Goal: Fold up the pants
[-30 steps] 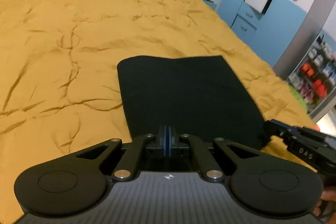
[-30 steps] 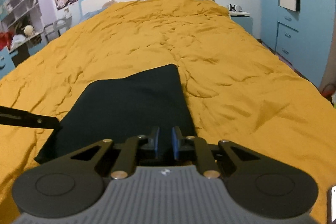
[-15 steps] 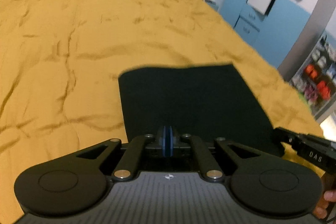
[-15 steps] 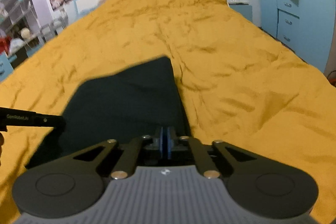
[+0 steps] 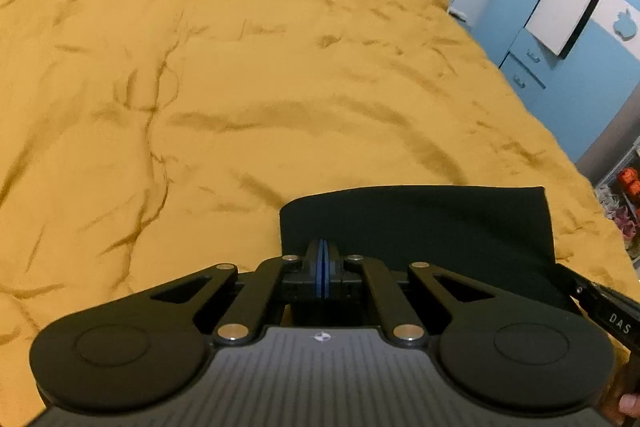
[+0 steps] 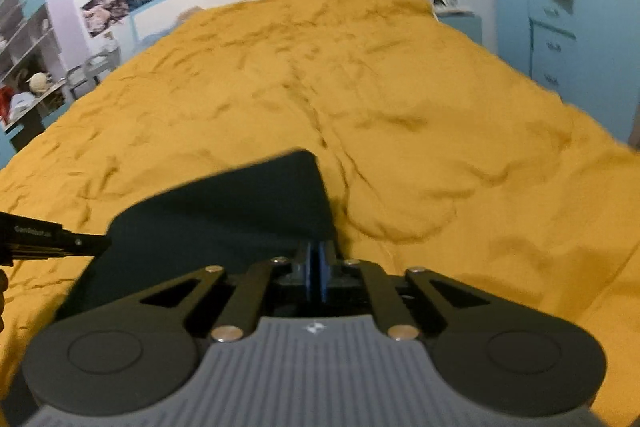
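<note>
1. The black pants lie on the yellow bed cover, already folded into a compact rectangle, directly ahead of both grippers.
2. The left gripper has its jaws pressed together at the near left corner of the pants, apparently pinching the cloth edge there, though the contact itself is hidden behind the fingers.
3. The right gripper is likewise closed tight at the near right corner, with the fabric running out ahead and to its left; the same doubt applies.
4. The step in hand looks like a further fold or a drag of the near edge, with both corners gripped together.
5. The next move calls for carrying both corners evenly forward toward the far edge, keeping them level so the layers stay square.
6. Compared with the earlier frames, the right jaws, then slightly apart, have shut, and less of the pants shows in front of both grippers, whose views have shifted.
</note>
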Demonstrator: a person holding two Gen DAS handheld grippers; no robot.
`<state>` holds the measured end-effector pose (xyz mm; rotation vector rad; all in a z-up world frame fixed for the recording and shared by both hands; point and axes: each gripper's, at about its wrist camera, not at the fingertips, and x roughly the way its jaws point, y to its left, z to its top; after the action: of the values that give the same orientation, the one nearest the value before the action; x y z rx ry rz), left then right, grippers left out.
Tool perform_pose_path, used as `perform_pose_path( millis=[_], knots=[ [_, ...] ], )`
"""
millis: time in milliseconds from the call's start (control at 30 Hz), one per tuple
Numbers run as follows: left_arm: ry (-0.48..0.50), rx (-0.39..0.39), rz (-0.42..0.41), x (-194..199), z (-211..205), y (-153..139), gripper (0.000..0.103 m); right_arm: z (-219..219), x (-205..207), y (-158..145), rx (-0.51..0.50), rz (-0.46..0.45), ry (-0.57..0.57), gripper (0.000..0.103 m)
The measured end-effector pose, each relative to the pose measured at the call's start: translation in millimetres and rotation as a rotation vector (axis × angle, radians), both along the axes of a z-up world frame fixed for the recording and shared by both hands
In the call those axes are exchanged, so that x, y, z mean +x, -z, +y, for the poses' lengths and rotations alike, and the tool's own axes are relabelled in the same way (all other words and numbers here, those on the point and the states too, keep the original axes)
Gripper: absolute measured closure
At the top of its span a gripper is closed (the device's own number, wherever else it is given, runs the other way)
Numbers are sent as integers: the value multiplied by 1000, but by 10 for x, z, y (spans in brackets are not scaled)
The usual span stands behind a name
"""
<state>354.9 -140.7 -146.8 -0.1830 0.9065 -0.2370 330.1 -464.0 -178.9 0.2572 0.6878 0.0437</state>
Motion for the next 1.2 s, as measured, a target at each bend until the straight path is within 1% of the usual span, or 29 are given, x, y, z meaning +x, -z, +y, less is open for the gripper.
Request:
perform_pose_path(
  millis=[100,133,267,333,400,433,500,567,600,633,700,733,767,833,900,967,1067,1200],
  knots=[
    [1,30,-6,16,-52,52,99,-7,52,96,-26,10,24,103],
    [1,37,-6,22,-65,56,98,-19,73,131,-24,17,29,99],
    [-3,38,1,1,-58,16,97,-103,77,221,29,19,42,99],
    [-11,40,3,-6,-45,-30,97,-108,80,214,29,22,47,99],
    [-14,65,-4,-75,-47,-124,97,-99,56,155,13,27,62,98],
    [-8,78,-6,-111,-39,-176,92,-104,18,95,1,28,75,98],
    [-1,93,-1,-179,4,-282,91,-132,-84,-56,3,17,105,91],
    [5,86,3,-271,65,-404,89,-167,-216,-204,37,-12,104,76],
    [8,78,3,-324,95,-475,89,-167,-289,-270,44,-23,98,73],
    [12,68,1,-382,117,-540,86,-153,-344,-330,46,-26,89,71],
    [21,47,-2,-509,152,-666,82,-124,-438,-418,66,-17,62,66],
    [28,38,-7,-572,169,-728,80,-121,-495,-451,95,-13,46,60],
    [36,31,-14,-642,187,-786,77,-123,-540,-474,120,-8,35,57],
    [40,14,-27,-770,222,-904,74,-120,-659,-509,155,3,21,56],
    [38,-26,-30,-871,283,-994,72,-129,-798,-548,177,9,20,53],
    [31,-79,-36,-987,362,-1082,64,-145,-942,-579,193,15,21,52],
    [21,-123,-39,-1133,449,-1168,63,-170,-1121,-614,217,33,17,51],
    [10,-191,-33,-1320,538,-1206,63,-171,-1322,-682,221,49,7,51]
  ],
)
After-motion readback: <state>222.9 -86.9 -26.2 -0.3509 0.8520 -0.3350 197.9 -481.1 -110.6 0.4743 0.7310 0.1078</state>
